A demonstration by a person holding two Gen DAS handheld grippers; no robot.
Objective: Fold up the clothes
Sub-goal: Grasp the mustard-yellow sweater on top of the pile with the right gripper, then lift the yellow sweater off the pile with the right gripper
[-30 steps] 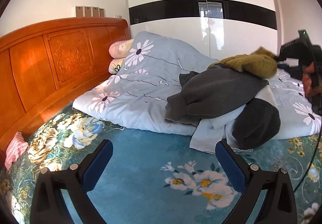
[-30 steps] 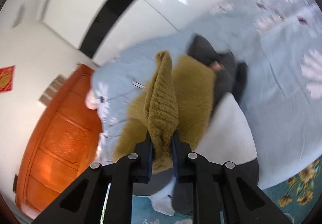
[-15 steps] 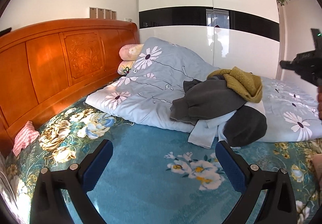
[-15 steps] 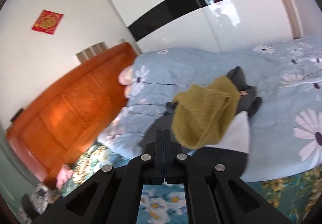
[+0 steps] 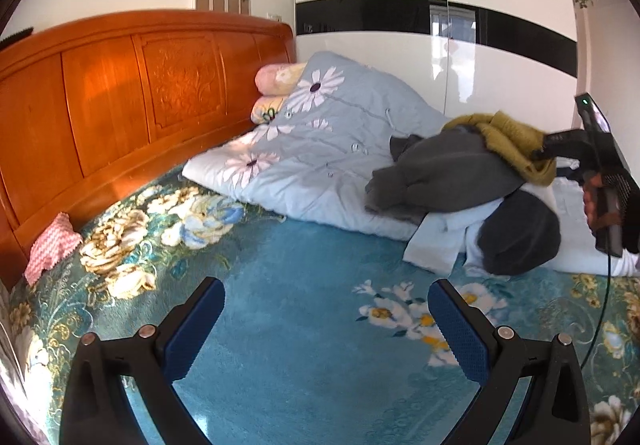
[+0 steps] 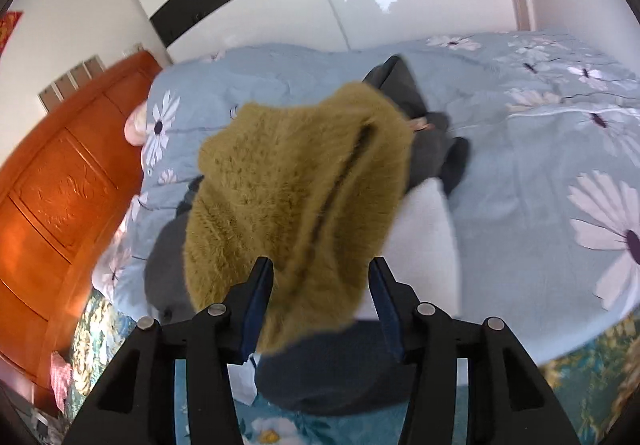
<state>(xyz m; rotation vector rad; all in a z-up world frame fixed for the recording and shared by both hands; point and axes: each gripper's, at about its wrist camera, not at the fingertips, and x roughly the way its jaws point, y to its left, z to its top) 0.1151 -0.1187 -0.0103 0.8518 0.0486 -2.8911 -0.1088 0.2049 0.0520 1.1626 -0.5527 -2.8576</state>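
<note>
The left gripper (image 5: 326, 319) points downward at a slant, its blue-padded fingers (image 5: 456, 329) spread wide with nothing between them — the right gripper (image 6: 320, 301) also tilts down, its jaws opening, pads apart either side of mustard knit fabric, and a hand (image 5: 600, 201) grips its handle

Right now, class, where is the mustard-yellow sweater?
The mustard-yellow sweater lies atop the clothes pile, over the grey garment on the blue floral quilt, centre of the right wrist view.
</note>
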